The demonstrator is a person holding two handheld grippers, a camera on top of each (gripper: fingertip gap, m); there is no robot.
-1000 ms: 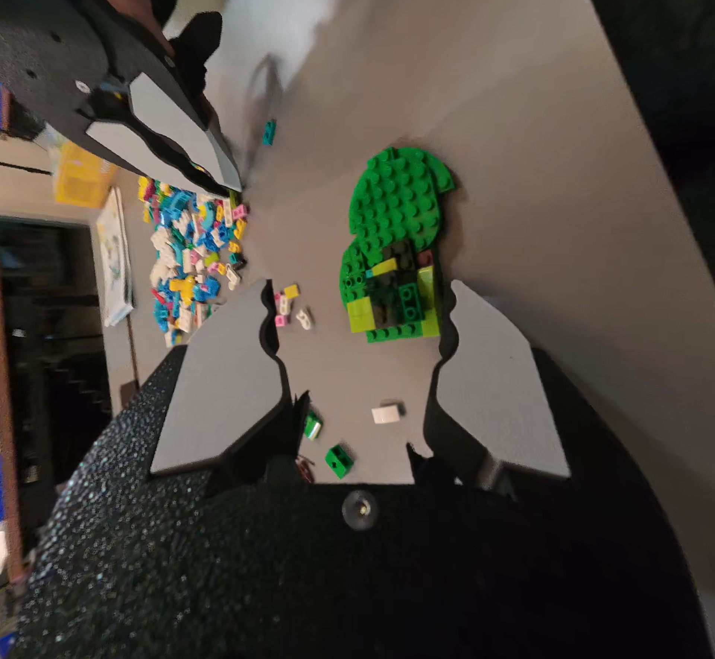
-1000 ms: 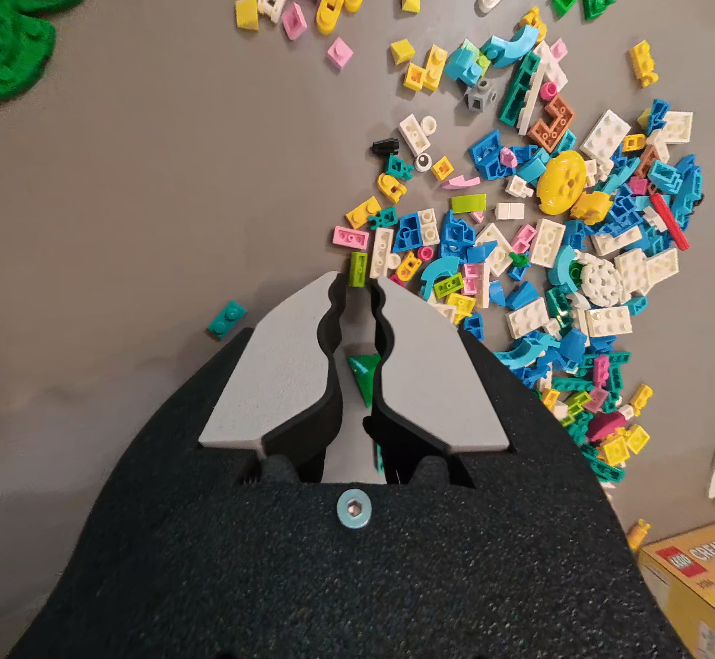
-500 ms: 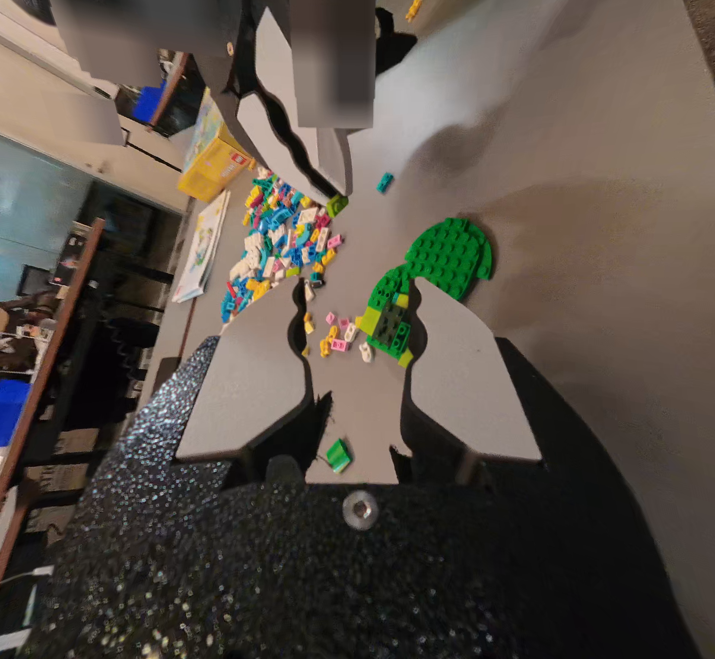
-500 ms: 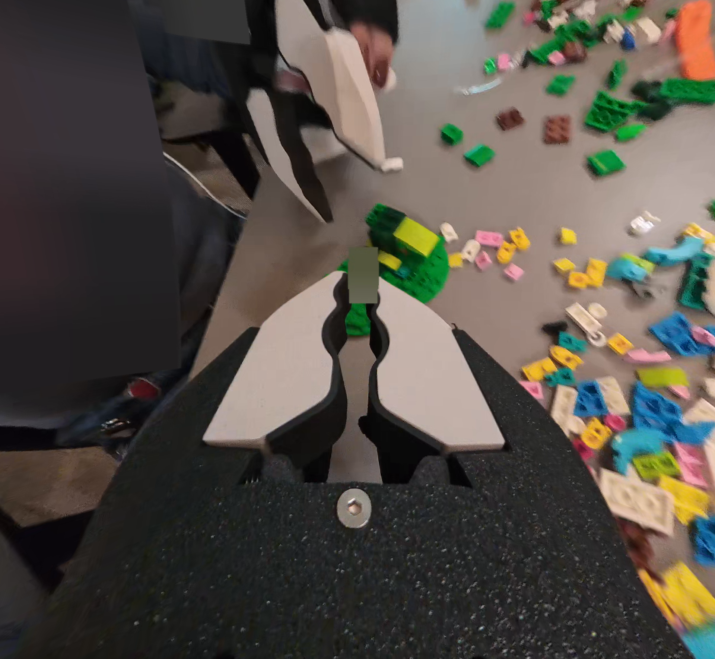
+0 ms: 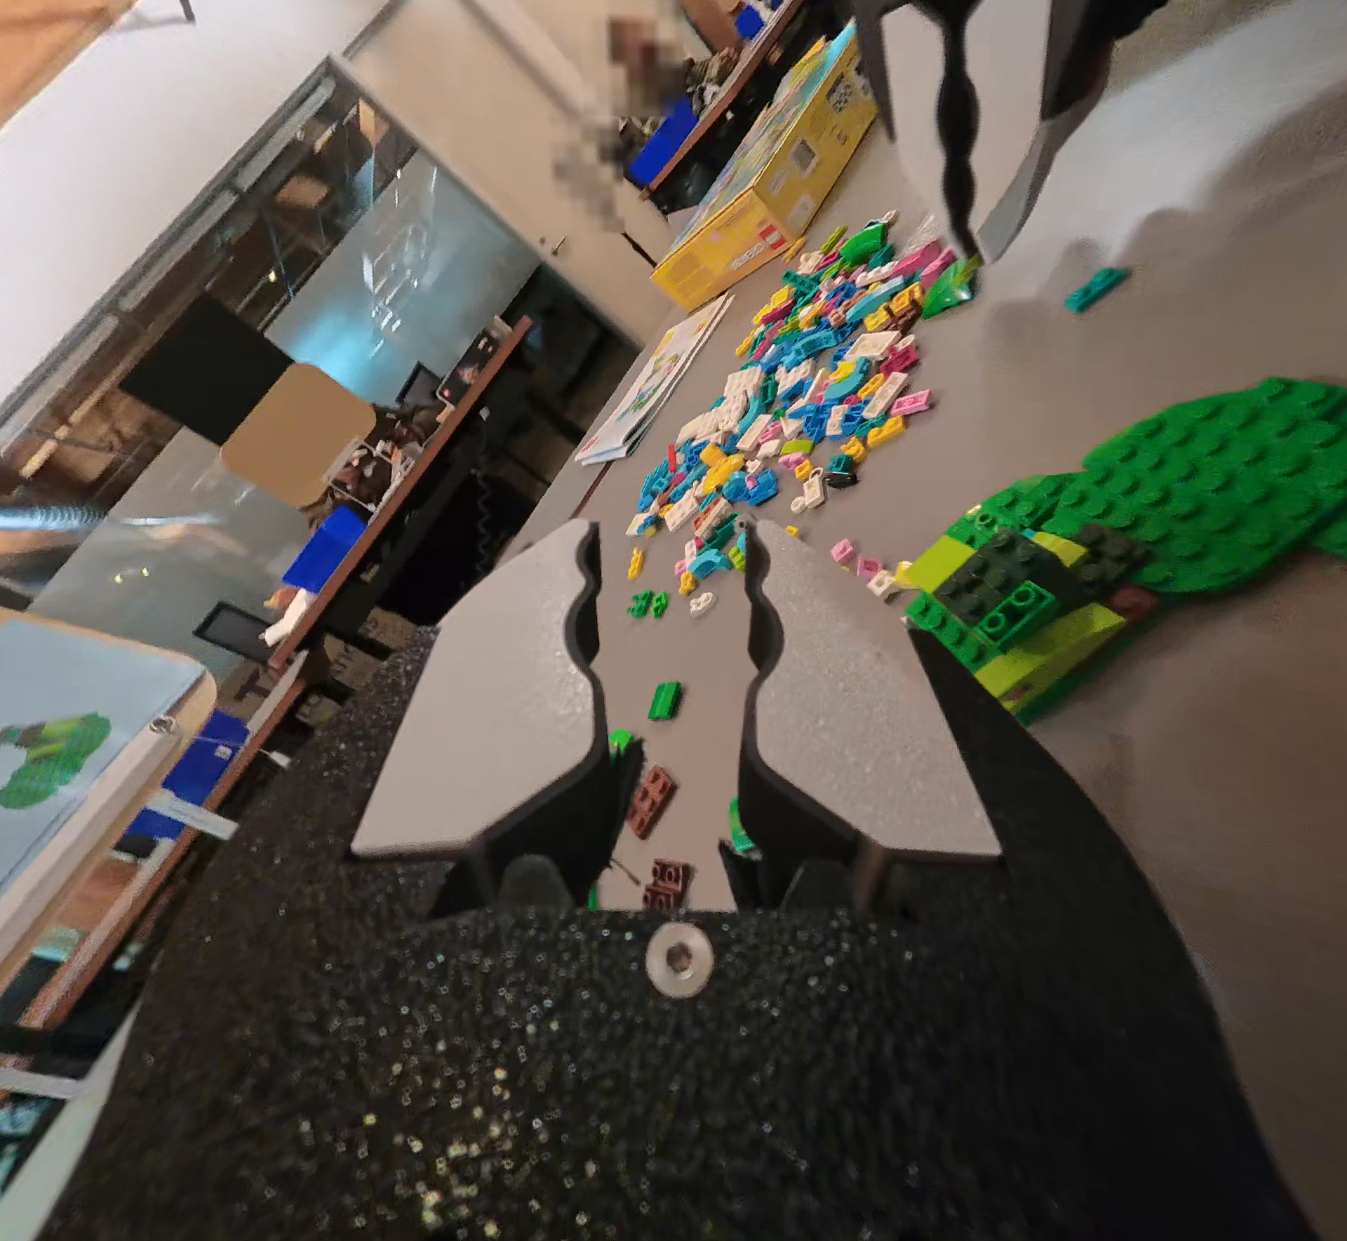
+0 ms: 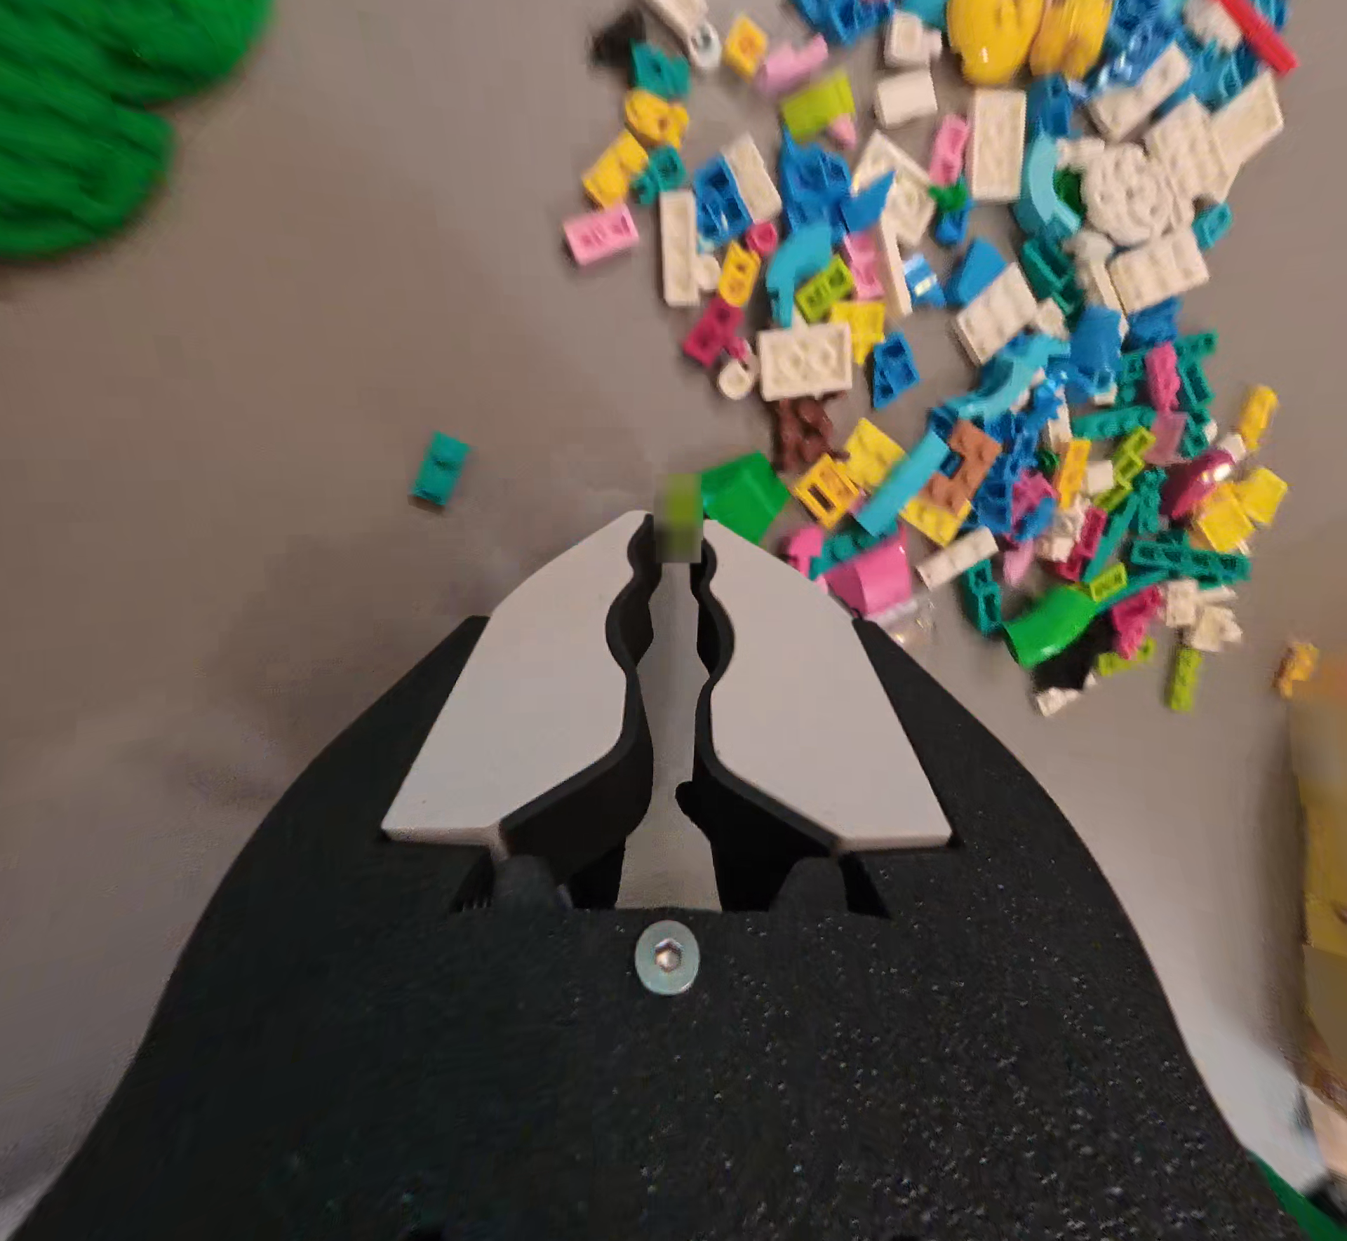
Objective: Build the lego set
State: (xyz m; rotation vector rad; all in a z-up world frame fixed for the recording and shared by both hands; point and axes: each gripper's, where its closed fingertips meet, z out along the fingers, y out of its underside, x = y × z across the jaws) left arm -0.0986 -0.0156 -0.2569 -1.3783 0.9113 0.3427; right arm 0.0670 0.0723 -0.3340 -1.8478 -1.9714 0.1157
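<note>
A small lime-green brick (image 6: 679, 513), blurred, is pinched at the tips of the right hand-held gripper (image 6: 674, 539), just beside the heap of glossy loose bricks (image 6: 984, 244) on the matte grey surface (image 6: 328, 368). The left hand-held gripper (image 5: 672, 535) is held wide, empty, beside the studded green baseplate (image 5: 1203, 477).

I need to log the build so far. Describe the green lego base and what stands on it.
The green base is a studded plastic plate with rounded, lobed edges, lying flat on the grey table. At its near end sits a low stack of dark green, bright green and lime bricks, with a small brown piece at its edge. Neither gripper touches it. In the right wrist view it is a blur.
</note>
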